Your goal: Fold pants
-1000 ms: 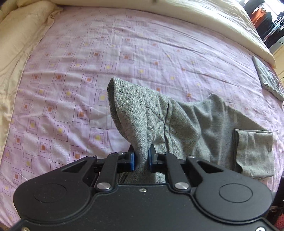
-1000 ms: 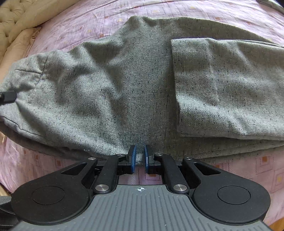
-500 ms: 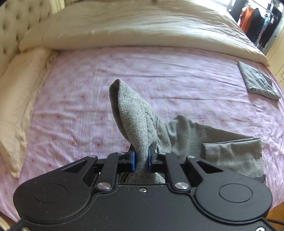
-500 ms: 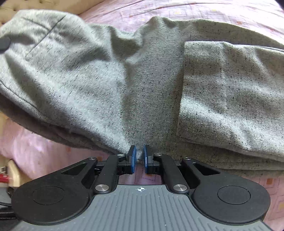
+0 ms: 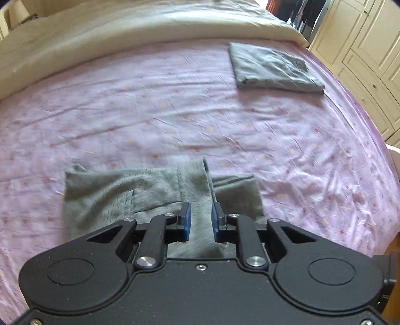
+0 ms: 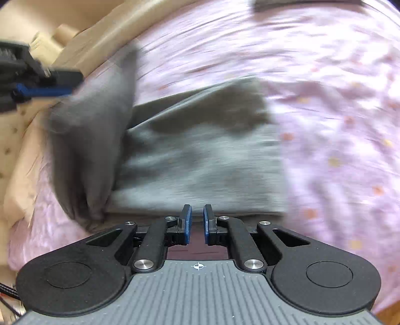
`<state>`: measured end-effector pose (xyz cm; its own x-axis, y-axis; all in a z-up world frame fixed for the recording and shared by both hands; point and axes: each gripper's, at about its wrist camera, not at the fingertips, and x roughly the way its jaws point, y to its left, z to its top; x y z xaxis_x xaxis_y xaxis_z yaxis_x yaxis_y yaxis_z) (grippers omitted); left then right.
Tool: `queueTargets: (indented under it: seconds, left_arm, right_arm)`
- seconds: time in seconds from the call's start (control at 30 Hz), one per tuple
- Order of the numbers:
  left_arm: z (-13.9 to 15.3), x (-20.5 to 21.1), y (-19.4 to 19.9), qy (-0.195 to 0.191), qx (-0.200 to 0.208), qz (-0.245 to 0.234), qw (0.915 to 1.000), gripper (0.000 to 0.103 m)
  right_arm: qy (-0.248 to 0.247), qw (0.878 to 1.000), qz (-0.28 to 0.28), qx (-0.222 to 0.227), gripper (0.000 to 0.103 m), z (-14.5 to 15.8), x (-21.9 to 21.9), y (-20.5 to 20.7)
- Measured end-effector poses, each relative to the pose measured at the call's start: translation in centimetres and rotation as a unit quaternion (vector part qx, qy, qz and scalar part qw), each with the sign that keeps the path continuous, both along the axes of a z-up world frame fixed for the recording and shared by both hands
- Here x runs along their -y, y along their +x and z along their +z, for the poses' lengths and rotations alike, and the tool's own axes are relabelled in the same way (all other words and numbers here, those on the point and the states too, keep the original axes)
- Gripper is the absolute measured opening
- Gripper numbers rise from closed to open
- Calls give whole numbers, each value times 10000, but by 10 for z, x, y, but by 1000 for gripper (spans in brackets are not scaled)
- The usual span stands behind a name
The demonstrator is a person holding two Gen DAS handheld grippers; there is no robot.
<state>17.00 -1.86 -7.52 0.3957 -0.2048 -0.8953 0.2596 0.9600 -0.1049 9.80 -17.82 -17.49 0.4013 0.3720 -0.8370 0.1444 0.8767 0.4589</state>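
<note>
The grey speckled pants (image 5: 120, 192) lie partly folded on the purple patterned bed sheet (image 5: 175, 112). My left gripper (image 5: 200, 220) is shut on a fold of the pants and holds it up. In the right wrist view the lifted part (image 6: 92, 130) hangs at the left over the flat folded part (image 6: 200, 160), with the left gripper (image 6: 42, 82) at its top. My right gripper (image 6: 197, 220) is nearly closed at the near edge of the pants; no cloth shows between its pads. Both views are blurred.
A second folded grey garment (image 5: 272, 67) lies at the far right of the bed. A cream duvet (image 5: 125, 22) runs along the far side. Cream wardrobe doors (image 5: 370, 50) stand to the right beyond the bed edge. A cream pillow (image 6: 22, 160) lies at the left.
My left gripper has swung the held part of the pants to the right, over the folded part, and its view has turned right. My right gripper has drawn back from the edge.
</note>
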Motion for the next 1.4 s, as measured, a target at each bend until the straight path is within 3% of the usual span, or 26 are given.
queueTargets:
  seconds: [0.17, 0.2, 0.27, 0.4, 0.5, 0.67, 0.8, 0.87, 1.0, 1.03, 1.07, 1.13, 1.3, 1.4]
  left_arm:
    - [0, 5, -16, -8, -35, 165, 9999, 31]
    - [-1, -3, -20, 91, -42, 242, 9997, 31]
    - [-6, -24, -25, 352, -37, 441, 9984, 31]
    - [-23, -78, -43, 1071, -108, 931, 9898, 31]
    - [-33, -123, -62, 1399, -272, 1392, 9799, 31]
    - [-43, -185, -94, 1614, -545, 2106, 9626, 31]
    - [-50, -217, -109, 1635, -723, 2455, 9528, 31]
    - [-55, -227, -110, 1567, -825, 2572, 9500, 31]
    - [-60, -235, -103, 1393, -906, 2546, 9526, 31]
    - [-61, -235, -100, 1354, -901, 2497, 9546, 31]
    - [-62, -234, -96, 1308, -893, 2438, 9568, 31]
    - [-62, -231, -88, 1243, -858, 2317, 9610, 31]
    - [-51, -222, -58, 1090, -710, 1958, 9720, 31]
    - [-44, -214, -39, 1024, -615, 1722, 9778, 31]
  right_arm:
    - [-94, 9990, -249, 353, 12, 13, 38, 10]
    - [-57, 9987, -231, 453, 14, 16, 39, 15]
    - [89, 9981, -119, 603, 28, 18, 47, 30]
    - [346, 9964, 304, 717, 28, 15, 25, 65]
    - [432, 9961, 556, 542, 28, 6, 6, 85]
    - [201, 9974, 673, 159, 28, -6, -10, 92]
    - [453, 9978, 467, -84, 42, -19, -12, 95]
    - [620, 9973, 384, -123, 43, -21, -13, 95]
    - [887, 9951, 237, -365, 49, -24, -23, 98]
    - [788, 9956, 253, -440, 44, -22, -28, 99]
    - [603, 9969, 348, -358, 28, -16, -36, 99]
    - [233, 9981, 556, -115, 11, 4, -49, 95]
    - [118, 9930, 873, 783, 10, 88, -52, 65]
    - [-428, 9927, 723, 860, 10, 99, -36, 50]
